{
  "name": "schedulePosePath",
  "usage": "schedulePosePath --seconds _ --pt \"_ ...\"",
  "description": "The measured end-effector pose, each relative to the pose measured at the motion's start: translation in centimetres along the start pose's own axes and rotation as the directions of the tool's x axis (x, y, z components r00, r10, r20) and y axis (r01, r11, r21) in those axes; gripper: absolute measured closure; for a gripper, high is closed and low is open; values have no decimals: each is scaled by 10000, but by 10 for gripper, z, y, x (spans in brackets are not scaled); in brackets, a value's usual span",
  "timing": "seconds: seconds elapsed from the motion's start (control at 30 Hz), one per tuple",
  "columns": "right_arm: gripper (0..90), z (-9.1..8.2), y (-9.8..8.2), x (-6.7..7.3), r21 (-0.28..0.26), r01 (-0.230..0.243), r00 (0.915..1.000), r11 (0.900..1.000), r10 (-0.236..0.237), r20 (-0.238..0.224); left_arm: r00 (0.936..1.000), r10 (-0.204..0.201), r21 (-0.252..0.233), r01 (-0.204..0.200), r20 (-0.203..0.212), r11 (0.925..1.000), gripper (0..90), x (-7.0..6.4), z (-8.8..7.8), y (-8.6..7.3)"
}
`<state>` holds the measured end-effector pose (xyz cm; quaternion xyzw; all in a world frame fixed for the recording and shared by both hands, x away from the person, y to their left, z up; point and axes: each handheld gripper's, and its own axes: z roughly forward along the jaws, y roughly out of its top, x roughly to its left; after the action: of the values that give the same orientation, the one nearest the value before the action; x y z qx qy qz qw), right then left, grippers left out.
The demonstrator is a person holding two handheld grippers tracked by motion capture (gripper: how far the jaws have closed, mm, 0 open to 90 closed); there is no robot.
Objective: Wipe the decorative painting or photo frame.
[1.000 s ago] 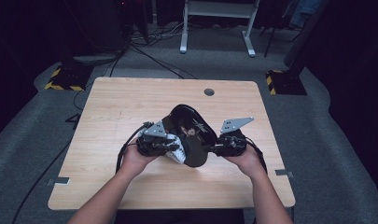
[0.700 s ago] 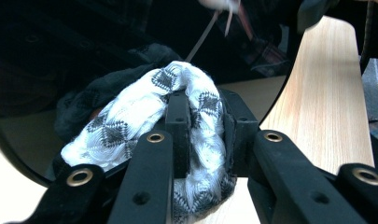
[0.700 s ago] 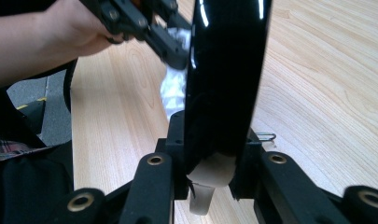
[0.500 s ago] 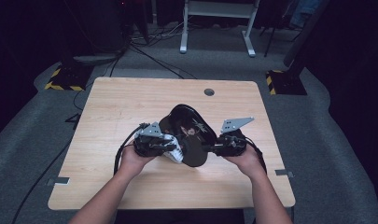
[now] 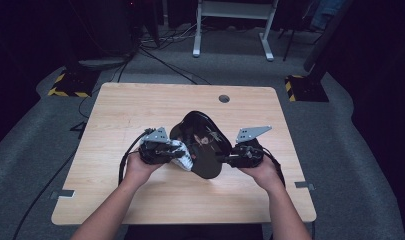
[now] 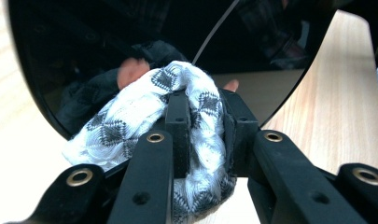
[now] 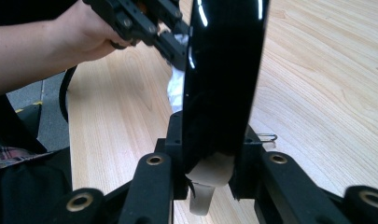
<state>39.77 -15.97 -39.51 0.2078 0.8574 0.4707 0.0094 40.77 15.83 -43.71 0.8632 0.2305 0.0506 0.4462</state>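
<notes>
A glossy black plate (image 5: 202,142) is held on edge above the middle of the wooden table (image 5: 140,105). My right gripper (image 5: 229,159) is shut on its right rim; in the right gripper view the jaws pinch the plate (image 7: 224,70) at my right gripper (image 7: 213,135), with a beige tag (image 7: 210,175) below the rim. My left gripper (image 5: 177,155) is shut on a white cloth with a black diamond pattern (image 5: 184,160). The cloth (image 6: 130,121) bulges around my left gripper (image 6: 206,102) and presses on the plate's face (image 6: 84,56). From the right side the left gripper (image 7: 172,44) and the cloth (image 7: 176,88) show behind the plate.
A round cable hole (image 5: 224,98) sits near the table's far edge. Beyond the table stand a white desk frame (image 5: 230,10) and floor cables (image 5: 160,60). Yellow-black marked bases (image 5: 70,85) flank the far corners. Bare wood lies all around the hands.
My left gripper with the cloth has slid slightly down and left along the plate's face. The right gripper and the plate have stayed put.
</notes>
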Motion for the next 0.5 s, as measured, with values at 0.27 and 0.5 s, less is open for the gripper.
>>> schedulePosePath --seconds 0.27,0.5 --pt "742 0 0 1 20 7 10000 10000 -7 -41 9997 233 -419 -238 -110 9988 758 -2 -13 13" --pt "737 -1 -1 0 9 -16 10000 10000 16 -33 9998 -62 -101 60 -174 9999 759 6 -6 1"
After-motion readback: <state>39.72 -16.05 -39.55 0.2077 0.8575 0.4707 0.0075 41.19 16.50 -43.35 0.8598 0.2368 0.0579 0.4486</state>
